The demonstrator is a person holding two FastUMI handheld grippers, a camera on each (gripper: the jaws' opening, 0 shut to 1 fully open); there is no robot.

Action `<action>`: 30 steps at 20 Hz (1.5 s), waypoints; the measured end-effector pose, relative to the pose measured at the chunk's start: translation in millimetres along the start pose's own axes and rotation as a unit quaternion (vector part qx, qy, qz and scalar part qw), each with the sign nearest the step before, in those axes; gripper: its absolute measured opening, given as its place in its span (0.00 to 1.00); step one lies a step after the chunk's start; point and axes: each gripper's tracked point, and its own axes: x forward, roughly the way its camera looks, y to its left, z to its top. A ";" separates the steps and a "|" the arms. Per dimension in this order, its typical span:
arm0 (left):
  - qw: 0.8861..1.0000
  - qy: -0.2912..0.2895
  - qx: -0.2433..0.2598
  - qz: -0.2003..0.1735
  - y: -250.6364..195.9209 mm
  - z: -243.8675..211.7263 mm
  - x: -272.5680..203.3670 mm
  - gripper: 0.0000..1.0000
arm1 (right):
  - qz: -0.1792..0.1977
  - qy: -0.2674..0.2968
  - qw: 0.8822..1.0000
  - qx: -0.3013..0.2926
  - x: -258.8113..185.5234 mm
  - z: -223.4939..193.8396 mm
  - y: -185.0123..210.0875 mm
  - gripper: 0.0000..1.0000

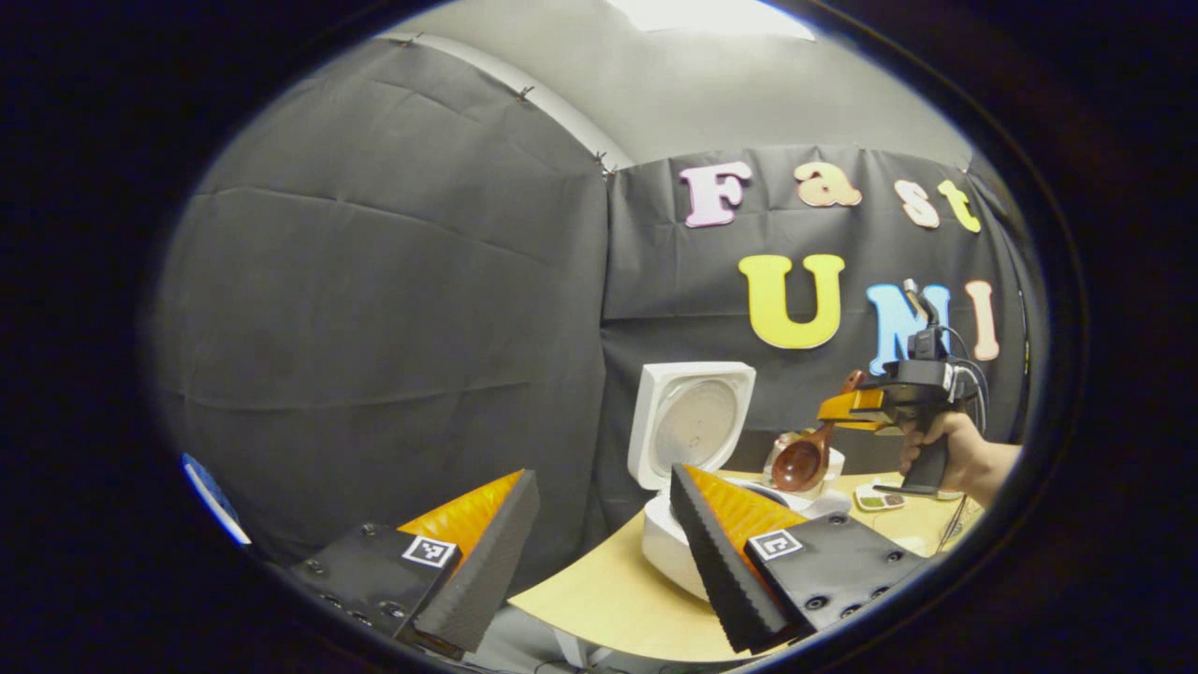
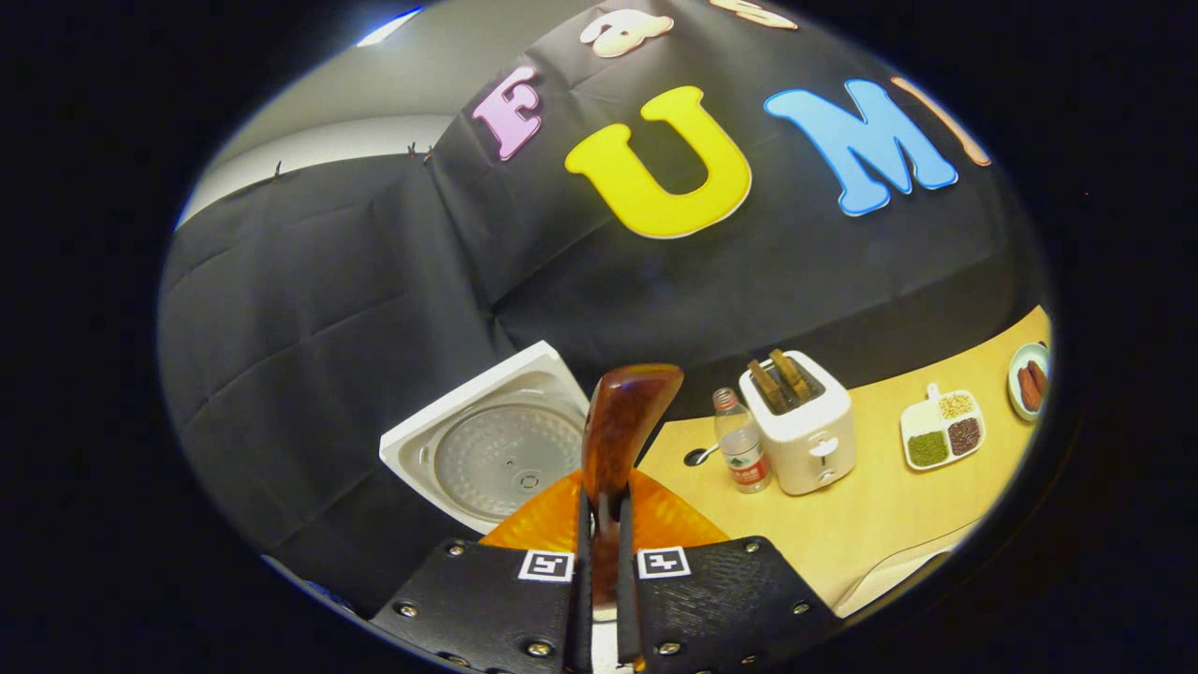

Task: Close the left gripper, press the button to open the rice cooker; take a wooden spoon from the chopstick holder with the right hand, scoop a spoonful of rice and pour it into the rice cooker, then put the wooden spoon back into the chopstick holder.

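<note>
**Spoon gripped above open cooker**

Wooden spoon [image 2: 622,421] is sitting clenched in right tool [image 2: 604,562], bowl [image 1: 798,465] hanging over rice cooker [image 1: 688,543] w/ lid [image 1: 691,421] standing up. Left tool [image 1: 599,543] is hovering released near worktop [image 1: 608,599]. Toaster [image 2: 800,435], bottle [image 2: 742,454] standing behind.

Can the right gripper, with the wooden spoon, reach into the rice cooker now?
Probably yes: the rice cooker lid stands open, and the right gripper holds the wooden spoon just beside it, nothing visibly between.

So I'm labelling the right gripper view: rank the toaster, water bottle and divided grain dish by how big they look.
1. Toaster.
2 and 3. Water bottle and divided grain dish look alike; I won't rank them.
</note>
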 end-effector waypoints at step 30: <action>0.984 -0.032 -0.008 -0.174 -240.3 52.2 -3.9 1.00 | -0.277 -0.097 0.956 -0.026 -261.6 84.3 -313.7 0.11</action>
